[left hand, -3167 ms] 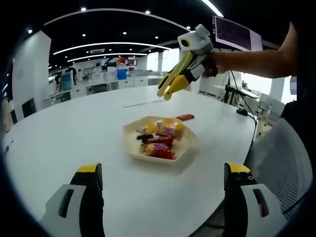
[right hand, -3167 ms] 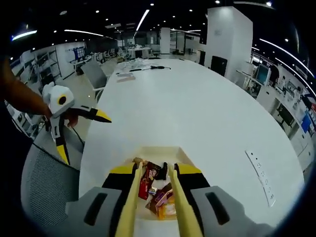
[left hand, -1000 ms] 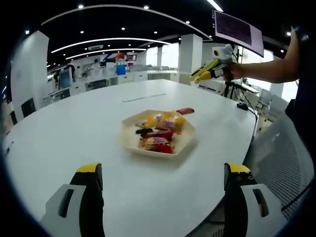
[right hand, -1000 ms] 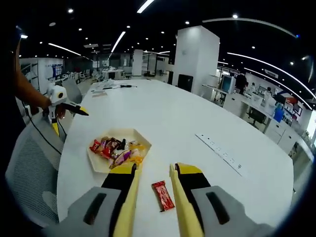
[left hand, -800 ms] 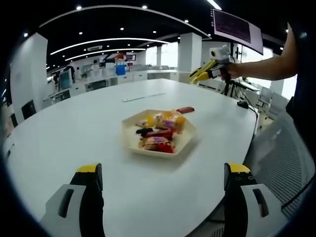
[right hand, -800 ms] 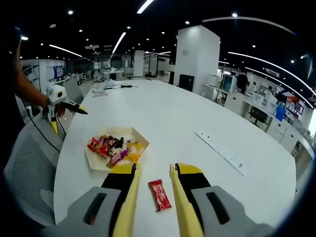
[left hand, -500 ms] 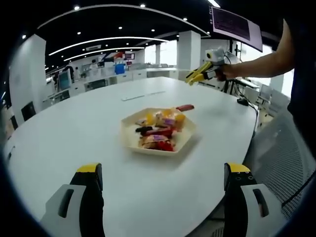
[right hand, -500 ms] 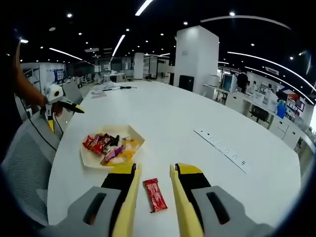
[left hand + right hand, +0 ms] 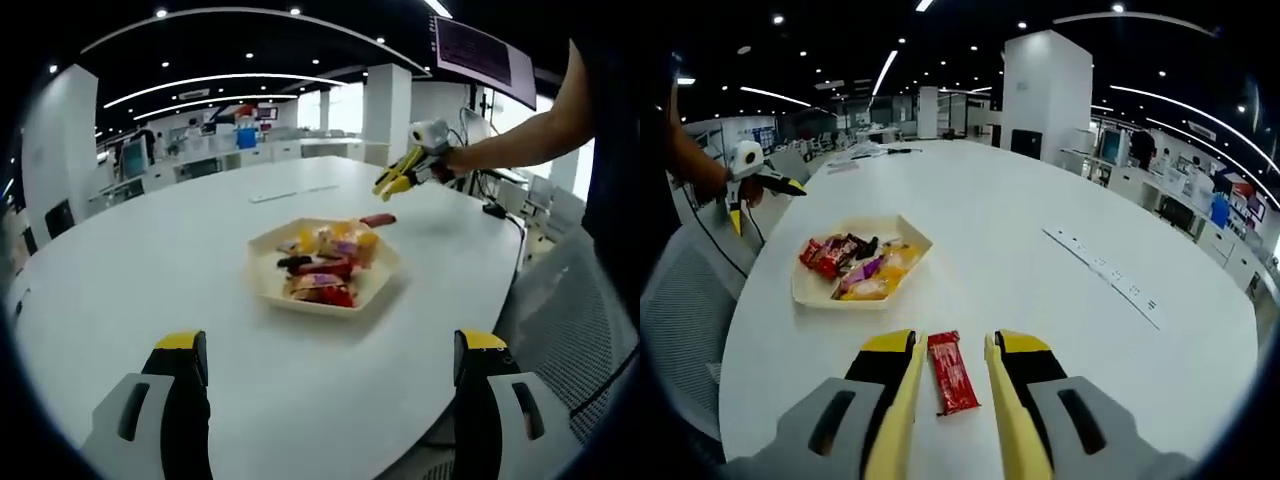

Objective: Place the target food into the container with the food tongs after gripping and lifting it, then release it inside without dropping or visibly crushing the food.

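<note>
**A:** What does the right gripper view give that the left gripper view cannot?

**B:** The close look. The red, oblong wrapped snack bar (image 9: 952, 371) lies flat on the large white oval table (image 9: 1040, 250), between the tips of the yellow food tongs (image 9: 948, 385) carried by the right gripper (image 9: 948, 420). The tongs stand narrowly apart with the bar in the gap; whether a blade touches the wrapper cannot be told. From the left gripper view the same bar (image 9: 377, 220) is only a small red strip just beyond the shallow cream hexagonal tray (image 9: 268, 285), with the right gripper (image 9: 392, 182) hovering above it.

**A:** Which way does the bar point?

**B:** Its long axis runs nearly along the tongs, the far end leaning slightly left.

**A:** And the left gripper?

**B:** The left gripper (image 9: 330, 370) has its black, yellow-tipped jaws spread wide, gripping nothing.

**A:** What lies around?

**B:** Left of the bar, the tray (image 9: 802, 290) of mixed wrapped sweets (image 9: 855, 265); to the right, a long white power strip (image 9: 1105, 277). Nothing lies between bar and tray.
</note>
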